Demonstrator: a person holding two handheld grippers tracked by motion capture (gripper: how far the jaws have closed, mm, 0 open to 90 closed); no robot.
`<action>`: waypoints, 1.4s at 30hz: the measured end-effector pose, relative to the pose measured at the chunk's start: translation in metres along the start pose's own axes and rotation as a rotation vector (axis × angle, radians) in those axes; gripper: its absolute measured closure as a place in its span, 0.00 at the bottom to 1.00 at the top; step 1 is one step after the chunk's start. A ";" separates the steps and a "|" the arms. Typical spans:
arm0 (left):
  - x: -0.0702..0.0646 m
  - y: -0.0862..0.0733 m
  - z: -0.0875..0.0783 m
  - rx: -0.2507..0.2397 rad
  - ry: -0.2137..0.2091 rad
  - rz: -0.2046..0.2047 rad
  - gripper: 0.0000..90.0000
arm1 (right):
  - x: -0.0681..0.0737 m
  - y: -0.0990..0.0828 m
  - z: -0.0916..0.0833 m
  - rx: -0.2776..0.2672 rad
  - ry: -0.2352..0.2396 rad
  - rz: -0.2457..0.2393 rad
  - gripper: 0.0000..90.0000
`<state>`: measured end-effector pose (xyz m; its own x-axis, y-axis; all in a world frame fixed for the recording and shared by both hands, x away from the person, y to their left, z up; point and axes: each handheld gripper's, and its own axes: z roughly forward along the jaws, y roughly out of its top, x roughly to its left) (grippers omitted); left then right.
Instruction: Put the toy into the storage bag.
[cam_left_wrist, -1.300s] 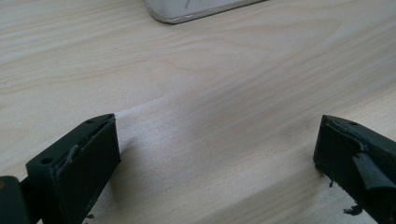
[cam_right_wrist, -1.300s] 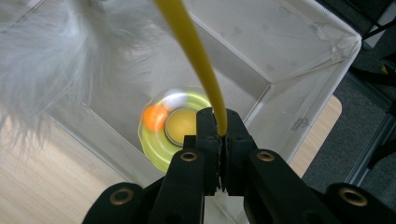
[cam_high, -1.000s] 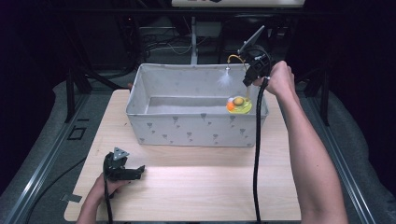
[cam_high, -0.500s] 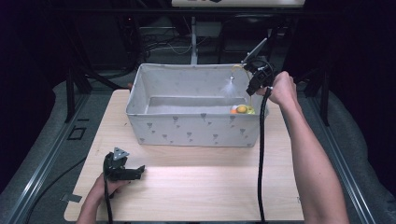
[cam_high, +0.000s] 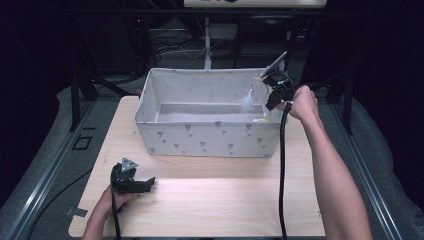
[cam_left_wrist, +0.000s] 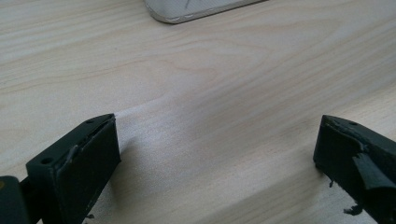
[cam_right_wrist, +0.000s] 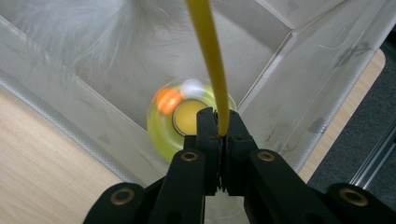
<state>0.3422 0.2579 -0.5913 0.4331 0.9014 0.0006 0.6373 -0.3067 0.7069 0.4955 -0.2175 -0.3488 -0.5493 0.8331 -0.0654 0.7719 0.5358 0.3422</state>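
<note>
From above, I see light falling on the pale wooden table (cam_high: 200, 200) while everything beyond it sinks into near black. My left gripper (cam_left_wrist: 215, 163) view is bright and evenly lit, its jaws casting soft shadows onto the grain beneath them. In my right gripper (cam_right_wrist: 219, 135) view, the white feather (cam_right_wrist: 98, 32) ahead smears into blur, and the yellow toy (cam_right_wrist: 161, 123) under the jaws is soft.

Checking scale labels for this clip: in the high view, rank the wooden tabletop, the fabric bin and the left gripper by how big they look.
1. Wooden tabletop, largest by far.
2. Fabric bin, covering much of the table's far half.
3. Left gripper, smallest, though nearer the camera than the bin.
</note>
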 end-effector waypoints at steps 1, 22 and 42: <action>0.000 0.000 0.000 0.000 0.000 0.000 0.00 | 0.000 -0.002 0.003 -0.008 0.002 0.012 0.98; 0.000 0.000 0.000 0.000 0.000 0.000 0.00 | -0.005 -0.018 0.038 0.074 0.044 0.030 0.98; 0.000 0.000 0.000 0.000 0.000 0.000 0.00 | -0.004 -0.022 0.053 0.128 0.065 0.055 0.97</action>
<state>0.3422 0.2579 -0.5913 0.4331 0.9013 0.0007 0.6373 -0.3068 0.7069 0.4980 -0.2254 -0.4055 -0.5211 0.8534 0.0122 0.8338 0.5060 0.2209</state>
